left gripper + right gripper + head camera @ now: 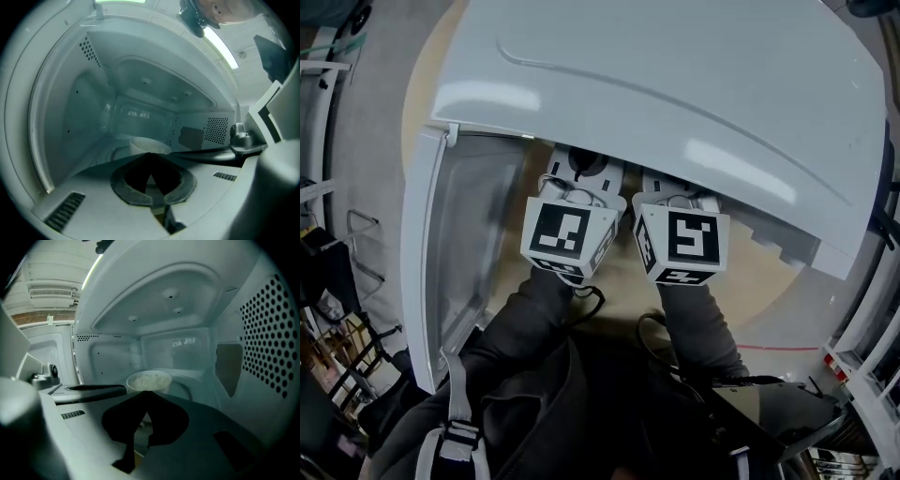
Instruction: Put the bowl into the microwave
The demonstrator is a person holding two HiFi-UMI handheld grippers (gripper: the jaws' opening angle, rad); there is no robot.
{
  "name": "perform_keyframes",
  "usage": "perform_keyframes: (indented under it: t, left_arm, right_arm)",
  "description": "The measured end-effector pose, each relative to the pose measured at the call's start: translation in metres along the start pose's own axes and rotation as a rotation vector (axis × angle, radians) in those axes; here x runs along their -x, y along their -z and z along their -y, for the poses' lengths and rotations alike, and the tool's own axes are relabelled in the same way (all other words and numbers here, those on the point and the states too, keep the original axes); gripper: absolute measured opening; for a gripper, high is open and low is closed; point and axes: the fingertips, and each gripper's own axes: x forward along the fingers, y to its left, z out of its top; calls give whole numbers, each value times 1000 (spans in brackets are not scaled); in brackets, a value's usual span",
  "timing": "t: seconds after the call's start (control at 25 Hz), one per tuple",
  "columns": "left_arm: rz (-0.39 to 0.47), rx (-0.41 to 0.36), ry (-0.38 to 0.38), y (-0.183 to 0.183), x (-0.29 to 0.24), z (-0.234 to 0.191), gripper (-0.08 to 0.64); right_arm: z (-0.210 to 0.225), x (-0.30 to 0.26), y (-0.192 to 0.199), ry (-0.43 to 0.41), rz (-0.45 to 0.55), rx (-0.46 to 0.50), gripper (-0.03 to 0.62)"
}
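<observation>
Bowl (149, 380) sits inside the open microwave (117, 359).

The microwave (675, 84) and bowl (149, 380) are white. The left hand-held gripper (149, 153) and right hand-held gripper (146, 391) carry cubes (567, 234) with black-and-white square markers. The surface (769, 281) is tan; the sleeves (525, 309) are dark grey.

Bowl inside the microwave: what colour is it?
The bowl is white; the right gripper view shows it best.

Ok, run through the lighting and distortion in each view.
Head view: bright glare streaks on the glossy white microwave top, lower frame dark. Left gripper view: fisheye bending, black corners, the round white bowl dim. Right gripper view: same curvature, the bowl better lit, its contents slightly soft.
</observation>
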Motion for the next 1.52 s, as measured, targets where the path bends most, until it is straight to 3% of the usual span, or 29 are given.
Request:
perform_keyframes:
  t: [0.44,0.68,0.96,1.12,1.28,1.4,1.52]
  left_arm:
    - [38,28,-72,2,19,3,9]
    - [37,52,-66,26,60,33,9]
    - [58,77,-109,65,114,65,9]
    - [86,74,-130,75,138,82,9]
    - [109,63,-168,57,178,104,9]
    - [117,91,-212,18,220,127,9]
    - [101,34,-192,-18,248,156,9]
  right_arm:
    - [7,20,11,7,14,48,11]
    - [-4,56,37,-17,10,20,11]
    - [-34,102,92,-133,-37,13,11]
    - [-49,127,107,-184,3,8,11]
    - [-64,174,94,-247,34,-19,10]
    - [-77,221,61,-307,32,-153,10]
    - [-87,263,24,-364,59,-247,10]
